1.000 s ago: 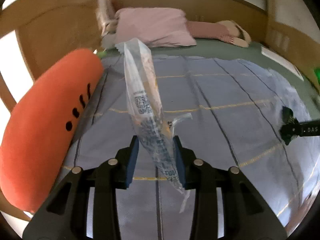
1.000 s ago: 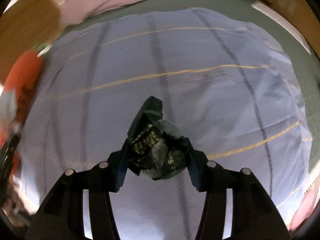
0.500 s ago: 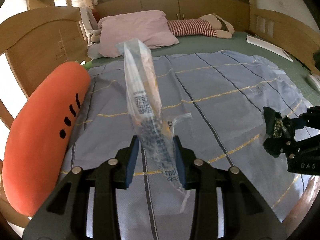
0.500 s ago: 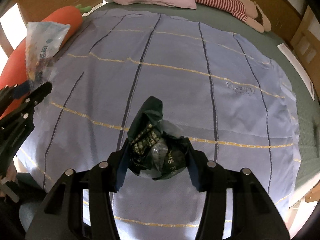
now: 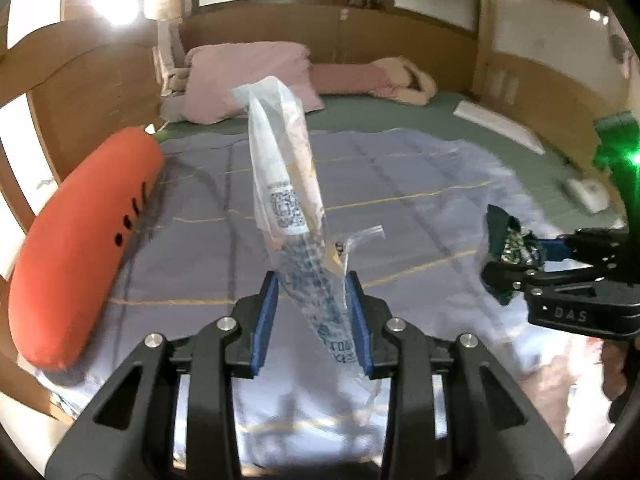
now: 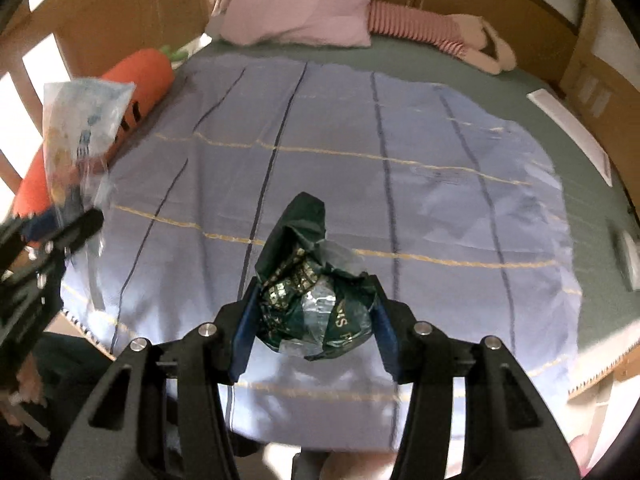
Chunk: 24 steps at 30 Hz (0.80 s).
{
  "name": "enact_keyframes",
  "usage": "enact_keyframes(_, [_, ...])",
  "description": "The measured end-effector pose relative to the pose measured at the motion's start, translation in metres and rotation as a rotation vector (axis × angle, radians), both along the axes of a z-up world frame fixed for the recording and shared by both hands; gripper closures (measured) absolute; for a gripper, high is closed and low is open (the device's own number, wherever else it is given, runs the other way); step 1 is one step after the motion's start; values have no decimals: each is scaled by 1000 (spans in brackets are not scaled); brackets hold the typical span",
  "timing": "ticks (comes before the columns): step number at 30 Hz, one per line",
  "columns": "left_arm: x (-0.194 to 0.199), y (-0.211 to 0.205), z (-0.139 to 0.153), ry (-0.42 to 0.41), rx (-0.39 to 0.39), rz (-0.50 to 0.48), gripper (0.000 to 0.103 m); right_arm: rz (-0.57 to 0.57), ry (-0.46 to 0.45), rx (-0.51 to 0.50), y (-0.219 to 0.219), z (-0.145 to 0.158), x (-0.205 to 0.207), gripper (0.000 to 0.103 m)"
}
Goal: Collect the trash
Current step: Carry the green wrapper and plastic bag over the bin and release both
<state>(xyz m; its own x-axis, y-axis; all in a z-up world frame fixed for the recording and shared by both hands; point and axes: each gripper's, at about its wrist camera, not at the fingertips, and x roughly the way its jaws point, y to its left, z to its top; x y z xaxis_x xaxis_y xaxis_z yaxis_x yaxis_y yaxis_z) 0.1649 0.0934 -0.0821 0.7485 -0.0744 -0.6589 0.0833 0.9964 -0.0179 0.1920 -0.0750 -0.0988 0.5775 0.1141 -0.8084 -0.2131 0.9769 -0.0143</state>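
Note:
My left gripper (image 5: 312, 316) is shut on a clear plastic wrapper (image 5: 288, 200) with blue print and a QR code; the wrapper stands upright above the bed. My right gripper (image 6: 312, 320) is shut on a crumpled dark green foil wrapper (image 6: 308, 292). In the left wrist view the right gripper (image 5: 516, 276) shows at the right with the green wrapper (image 5: 504, 240). In the right wrist view the left gripper (image 6: 52, 236) shows at the left edge with the clear wrapper (image 6: 76, 132). Both are held above the blue blanket near the bed's foot.
A blue blanket (image 6: 360, 160) with dark and yellow lines covers a green bed (image 6: 420, 60). An orange carrot plush (image 5: 80, 248) lies along the left side. A pink pillow (image 6: 300, 8) and a striped plush toy (image 6: 440, 36) lie at the head. Wooden bed frame (image 5: 80, 92) surrounds it.
Both grippers have drawn back towards the foot of the bed with their wrappers still held. The right gripper now shows closer in the left wrist view.

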Motion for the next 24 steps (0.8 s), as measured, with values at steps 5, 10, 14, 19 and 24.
enact_keyframes(5, [-40, -47, 22, -31, 6, -99, 68, -59, -80, 10, -37, 24, -58, 51])
enact_keyframes(10, [-70, -88, 30, -35, 26, -181, 68, -109, -152, -17, -72, 36, -117, 51])
enact_keyframes(14, [-92, -125, 31, -30, 50, -254, 68, -161, -182, -7, -102, 38, -154, 51])
enact_keyframes(19, [-117, -168, 26, -30, 88, -355, 68, -244, -210, 33, -144, 38, -197, 51])
enact_keyframes(24, [-139, -204, 22, -23, 120, -433, 68, -323, -229, 66, -181, 38, -232, 51])
